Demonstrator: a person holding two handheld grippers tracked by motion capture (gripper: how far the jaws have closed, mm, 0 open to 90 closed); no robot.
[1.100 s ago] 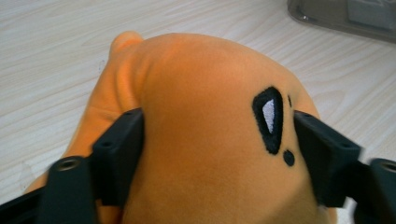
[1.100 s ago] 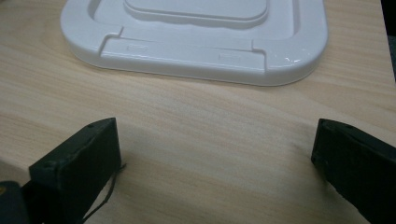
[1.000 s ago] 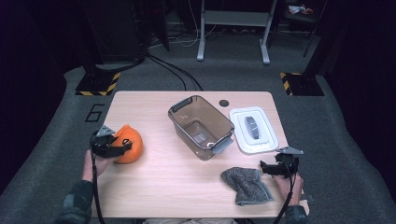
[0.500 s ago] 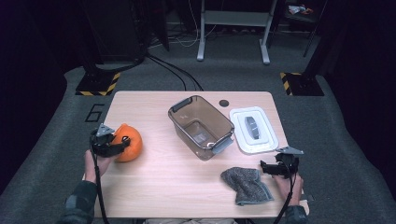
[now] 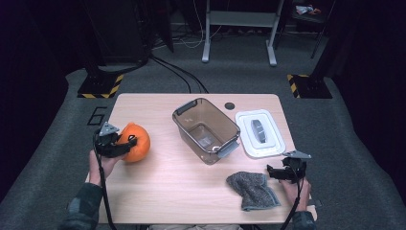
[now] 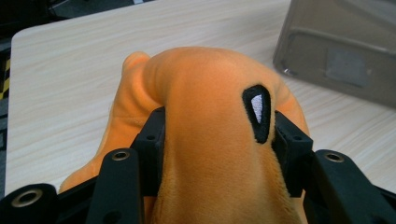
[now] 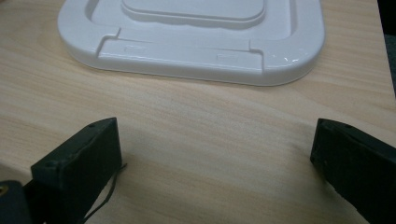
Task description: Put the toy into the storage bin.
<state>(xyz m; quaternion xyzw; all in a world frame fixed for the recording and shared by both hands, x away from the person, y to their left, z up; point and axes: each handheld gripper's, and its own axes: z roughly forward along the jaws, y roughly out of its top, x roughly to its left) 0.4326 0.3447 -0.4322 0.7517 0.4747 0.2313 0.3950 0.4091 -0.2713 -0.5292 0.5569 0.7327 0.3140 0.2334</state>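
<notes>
Gripping the orange plush toy [image 6: 210,135] firmly between both pads, the left claw [image 5: 125,144] holds it just above the desk [image 5: 163,191], ready for the clear bin [image 5: 207,130], while the right claw [image 7: 215,154] rests wide open, empty, near the white lid [image 7: 196,42]

Overhead light brightens the table [image 5: 158,191]; surroundings fall dark. Soft shadows beneath the white lid [image 7: 191,51], faint glare on its rim; near tongs blurred.
</notes>
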